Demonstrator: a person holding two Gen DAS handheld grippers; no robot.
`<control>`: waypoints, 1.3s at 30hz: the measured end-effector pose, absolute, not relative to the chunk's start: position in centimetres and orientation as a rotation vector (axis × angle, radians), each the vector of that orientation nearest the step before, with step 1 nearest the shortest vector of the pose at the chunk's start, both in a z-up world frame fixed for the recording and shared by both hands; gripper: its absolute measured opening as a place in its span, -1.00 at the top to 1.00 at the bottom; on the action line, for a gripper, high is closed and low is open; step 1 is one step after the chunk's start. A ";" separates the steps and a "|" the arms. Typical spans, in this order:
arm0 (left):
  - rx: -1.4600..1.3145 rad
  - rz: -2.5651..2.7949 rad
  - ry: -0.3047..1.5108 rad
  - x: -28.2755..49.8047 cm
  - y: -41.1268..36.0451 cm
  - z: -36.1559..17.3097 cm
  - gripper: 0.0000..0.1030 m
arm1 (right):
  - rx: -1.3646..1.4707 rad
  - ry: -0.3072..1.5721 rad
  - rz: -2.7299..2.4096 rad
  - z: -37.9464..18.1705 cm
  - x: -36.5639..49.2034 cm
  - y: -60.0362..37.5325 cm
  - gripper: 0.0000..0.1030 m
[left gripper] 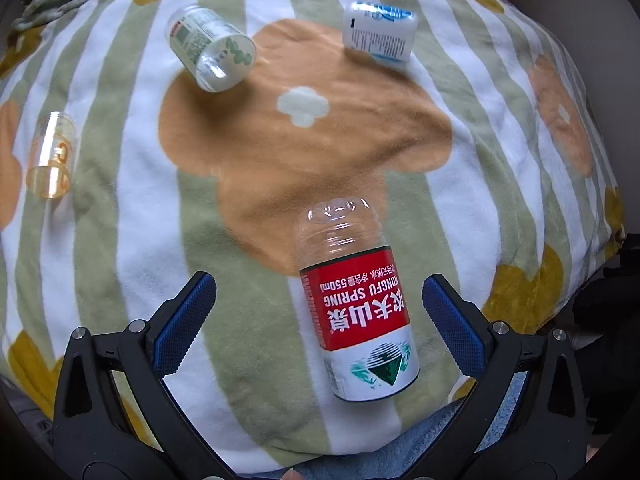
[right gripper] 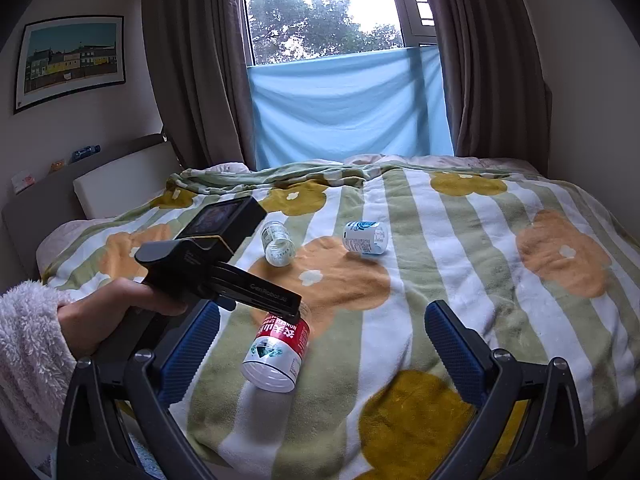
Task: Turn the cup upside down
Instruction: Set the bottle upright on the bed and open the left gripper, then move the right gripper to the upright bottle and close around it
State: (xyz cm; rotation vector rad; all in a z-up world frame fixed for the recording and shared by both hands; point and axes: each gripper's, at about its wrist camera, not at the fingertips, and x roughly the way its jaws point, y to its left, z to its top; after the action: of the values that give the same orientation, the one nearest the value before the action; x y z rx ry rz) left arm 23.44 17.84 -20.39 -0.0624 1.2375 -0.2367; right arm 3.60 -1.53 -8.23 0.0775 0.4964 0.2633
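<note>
on a bed, over a fleece blanket striped green and white with orange and mustard flower shapes. four cut-down bottle cups lying on it, all on their sides.

nearest, a clear cup with a red and white label, printed "nongfu spring", lying between the spread fingers of the left gripper, nearer the right finger, touching neither blue pad. clear domed end pointing far, white labelled end pointing near. in the right wrist view the same cup lying near-left of centre, open rim facing the camera, partly hidden at its far end by the black body of the left gripper, held in a hand coming out of a fluffy white sleeve.

farther off, a clear cup with a pale green label, far left, tilted with its open mouth toward the near right. well apart to its right, a white cup with blue print. far out at the left edge, a small amber-tinted clear cup.

right gripper hanging above the near blanket, fingers wide apart, holding nothing. left gripper likewise wide apart, clamped on nothing.

beyond the bed, brown curtains, a window with a blue cloth across its lower part, and a framed picture on the left wall.
</note>
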 end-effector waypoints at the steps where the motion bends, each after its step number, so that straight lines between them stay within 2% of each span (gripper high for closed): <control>1: -0.078 -0.227 1.201 22.8 18.7 -19.5 -0.99 | 0.077 0.493 0.265 -8.0 3.7 -1.6 -0.99; 11: -0.142 -0.099 0.816 15.1 25.5 -12.6 -0.99 | 0.094 0.541 0.294 -6.1 5.9 -1.2 -0.99; 19: -0.104 -0.038 0.511 7.3 29.2 -9.8 -0.99 | 0.152 0.735 0.403 -6.6 11.2 0.4 -0.99; 27: -0.066 -0.017 0.366 3.6 30.8 -12.0 -0.99 | 0.105 0.994 0.433 -10.4 18.0 3.6 -0.99; 35: -0.152 -0.057 0.326 2.8 32.3 -15.0 -0.99 | 0.066 1.418 0.438 -17.8 24.9 7.7 -0.99; 39: -0.202 -0.064 0.314 2.7 33.0 -16.4 -0.99 | 0.045 1.572 0.384 -20.8 26.7 8.5 -0.99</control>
State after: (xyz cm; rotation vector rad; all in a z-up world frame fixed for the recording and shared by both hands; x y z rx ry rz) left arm 2.72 33.01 -16.37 -0.2018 0.3138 -0.0637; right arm 26.70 8.46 -20.84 0.0446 1.5722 0.3841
